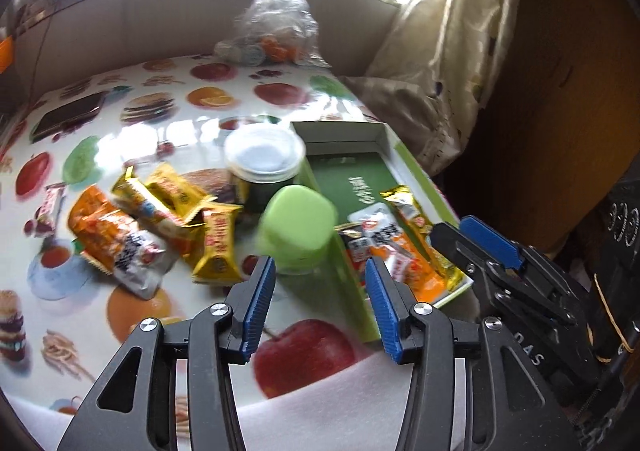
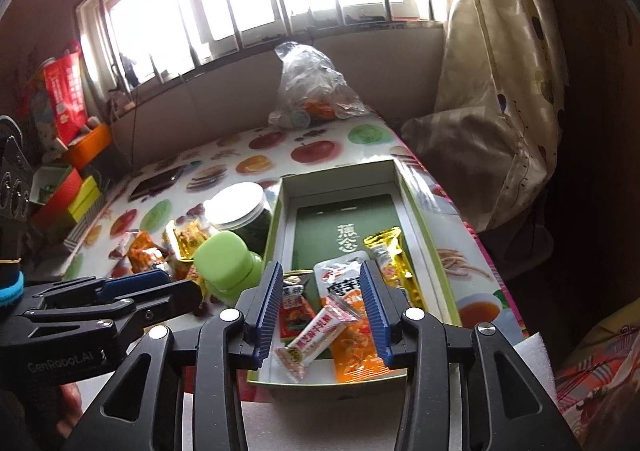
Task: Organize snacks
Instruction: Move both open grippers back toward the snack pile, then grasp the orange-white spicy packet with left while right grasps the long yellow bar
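Observation:
A green-rimmed box [image 2: 280, 203] lies on the fruit-print table and holds several snack packets: a gold one [image 2: 394, 259], an orange one [image 2: 356, 347] and a white bar [image 2: 316, 335]. The box also shows in the left wrist view [image 1: 352, 131]. My right gripper [image 2: 320, 307] is open and empty just above those packets. My left gripper [image 1: 320, 303] is open and empty, just short of a green-capped bottle [image 1: 298, 229] beside the box. A pile of gold and orange packets [image 1: 160, 223] lies left of the bottle. The right gripper also shows at the right of the left wrist view [image 1: 476, 239].
A dark jar with a clear lid [image 1: 264, 163] stands behind the bottle. A clear plastic bag of oranges [image 1: 276, 27] sits at the table's far edge. A dark phone [image 1: 66, 115] lies far left. A curtain [image 2: 500, 91] hangs right of the table.

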Motion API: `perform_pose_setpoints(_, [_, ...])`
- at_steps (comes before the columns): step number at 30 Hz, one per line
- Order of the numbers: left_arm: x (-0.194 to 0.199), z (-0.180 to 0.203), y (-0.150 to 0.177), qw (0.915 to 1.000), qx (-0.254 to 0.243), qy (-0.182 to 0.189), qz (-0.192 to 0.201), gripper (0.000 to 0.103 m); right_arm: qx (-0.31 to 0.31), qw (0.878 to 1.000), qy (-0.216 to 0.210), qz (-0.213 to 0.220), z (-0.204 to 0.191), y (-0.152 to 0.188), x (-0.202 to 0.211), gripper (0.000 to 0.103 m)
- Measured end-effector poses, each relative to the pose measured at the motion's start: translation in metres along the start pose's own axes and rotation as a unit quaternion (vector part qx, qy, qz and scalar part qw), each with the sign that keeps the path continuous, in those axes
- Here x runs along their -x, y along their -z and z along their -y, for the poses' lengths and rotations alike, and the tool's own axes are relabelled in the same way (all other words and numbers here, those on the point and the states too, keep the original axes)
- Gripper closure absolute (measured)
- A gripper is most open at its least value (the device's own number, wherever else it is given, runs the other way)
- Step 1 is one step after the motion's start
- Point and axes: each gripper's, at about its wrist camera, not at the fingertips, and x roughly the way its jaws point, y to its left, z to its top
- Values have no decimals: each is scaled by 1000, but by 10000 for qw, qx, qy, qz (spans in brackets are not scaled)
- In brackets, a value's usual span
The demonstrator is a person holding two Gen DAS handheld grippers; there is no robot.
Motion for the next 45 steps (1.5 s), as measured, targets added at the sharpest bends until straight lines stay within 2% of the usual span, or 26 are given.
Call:
perform_pose_setpoints(5, [10, -33, 5, 9989, 320, -321, 99, 55, 172, 9997, -190, -12, -24, 0, -4, 63])
perform_pose_setpoints(10, [18, -62, 9, 9966, 660, -441, 199, 55, 382, 9986, -357, -93, -47, 1, -9, 62])
perform_pose_setpoints(18, [16, -107, 17, 9908, 1098, -773, 144, 55, 714, 9948, -655, -315, -85, 10, -24, 62])
perform_pose_setpoints(24, [9, -140, 22, 9852, 1479, -860, 36, 54, 883, 9919, -756, -517, -109, 18, -40, 62])
perform_pose_setpoints(35, [-10, -178, 14, 9763, 2028, -752, -67, 54, 1063, 9888, -704, -775, -133, 19, -67, 61])
perform_pose_setpoints(45, [-28, -190, 3, 9732, 2212, -612, -131, 54, 1106, 9880, -604, -892, -149, 8, -94, 60])
